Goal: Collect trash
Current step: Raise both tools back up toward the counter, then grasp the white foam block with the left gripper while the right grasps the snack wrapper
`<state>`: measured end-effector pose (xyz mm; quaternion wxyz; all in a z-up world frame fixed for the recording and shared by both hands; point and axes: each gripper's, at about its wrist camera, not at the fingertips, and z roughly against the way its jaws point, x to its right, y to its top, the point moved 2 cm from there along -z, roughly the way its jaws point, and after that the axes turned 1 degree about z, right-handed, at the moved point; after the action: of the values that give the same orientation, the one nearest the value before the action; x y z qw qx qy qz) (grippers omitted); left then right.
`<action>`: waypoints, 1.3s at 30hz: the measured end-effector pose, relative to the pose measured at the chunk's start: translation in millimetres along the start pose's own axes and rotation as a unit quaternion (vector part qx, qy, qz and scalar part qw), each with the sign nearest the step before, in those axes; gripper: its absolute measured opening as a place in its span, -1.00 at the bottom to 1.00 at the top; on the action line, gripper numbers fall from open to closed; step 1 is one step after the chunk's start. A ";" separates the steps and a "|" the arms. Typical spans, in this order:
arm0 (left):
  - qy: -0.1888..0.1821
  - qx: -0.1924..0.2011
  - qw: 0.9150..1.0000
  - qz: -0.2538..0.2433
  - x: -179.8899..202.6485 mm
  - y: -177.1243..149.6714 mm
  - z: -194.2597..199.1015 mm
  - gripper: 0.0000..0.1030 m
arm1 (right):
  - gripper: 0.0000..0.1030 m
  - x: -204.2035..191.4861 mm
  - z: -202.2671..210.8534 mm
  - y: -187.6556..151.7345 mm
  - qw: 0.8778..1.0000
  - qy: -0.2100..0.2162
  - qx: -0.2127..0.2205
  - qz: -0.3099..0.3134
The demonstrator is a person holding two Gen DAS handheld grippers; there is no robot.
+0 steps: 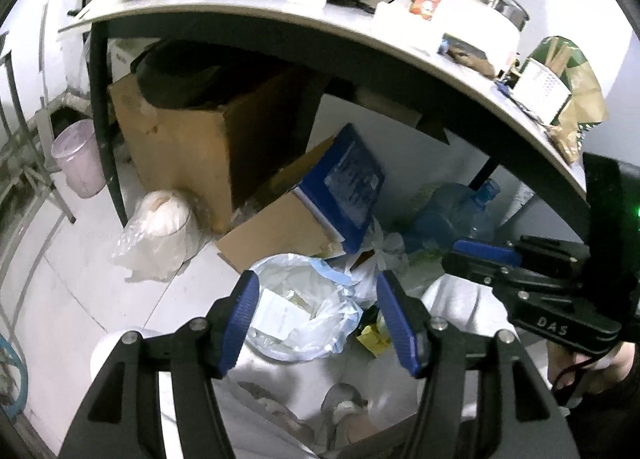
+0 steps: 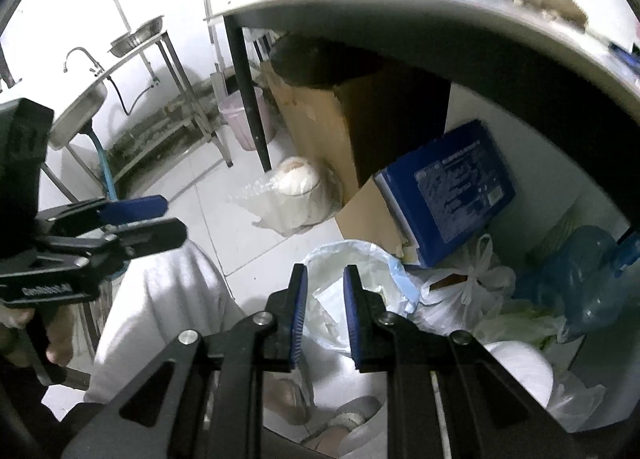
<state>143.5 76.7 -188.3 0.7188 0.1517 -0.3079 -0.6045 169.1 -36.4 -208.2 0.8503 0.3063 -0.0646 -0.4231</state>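
A trash bin lined with a pale blue bag (image 1: 340, 279) (image 2: 396, 279) stands on the floor under the table, holding paper and crumpled plastic. My left gripper (image 1: 316, 283) hovers above it, open, with nothing between its blue pads. My right gripper (image 2: 326, 271) is also above the bin, its pads a narrow gap apart and gripping nothing. Each gripper shows in the other's view: the right gripper (image 1: 454, 255) at the right edge, the left gripper (image 2: 164, 219) at the left edge. A tied white plastic bag (image 2: 468, 291) and a yellow wrapper (image 1: 372, 339) lie beside the bin.
A blue box (image 1: 352, 183) (image 2: 452, 187) leans on cardboard boxes (image 1: 180, 139) under the cluttered table (image 1: 280, 15). A water jug (image 2: 580, 271), a clear bag of white stuff (image 1: 160, 227) and a pink bin (image 1: 78, 159) stand around. A person's white trousers and shoes (image 2: 352, 415) are below.
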 end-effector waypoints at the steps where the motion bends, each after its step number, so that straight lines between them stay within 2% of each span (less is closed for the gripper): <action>1: -0.001 0.003 1.000 -0.004 3.6 2.4 2.4 0.19 | -0.57 -0.2 6.5 1.8 1.000 0.001 0.005 0.001; 4: -0.004 0.010 1.000 -0.014 11.4 8.7 7.5 0.19 | -0.45 0.5 22.6 7.3 1.000 0.001 0.020 0.002; 18: -0.010 0.039 0.998 -0.054 51.7 41.9 29.9 0.21 | -0.38 23.5 101.5 32.3 0.995 -0.017 0.099 -0.006; 25: -0.018 0.050 0.996 -0.074 75.2 58.9 37.5 0.30 | -0.37 43.6 126.3 34.4 0.992 -0.028 0.122 -0.017; 39: -0.025 0.054 0.993 -0.106 113.1 85.6 38.9 0.32 | -0.30 79.8 163.7 39.7 0.986 -0.052 0.153 -0.042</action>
<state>194.6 -7.1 -78.7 0.6332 0.2069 -0.3404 -0.6636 186.3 -155.3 -65.6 0.7702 0.4131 -0.1599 -0.4588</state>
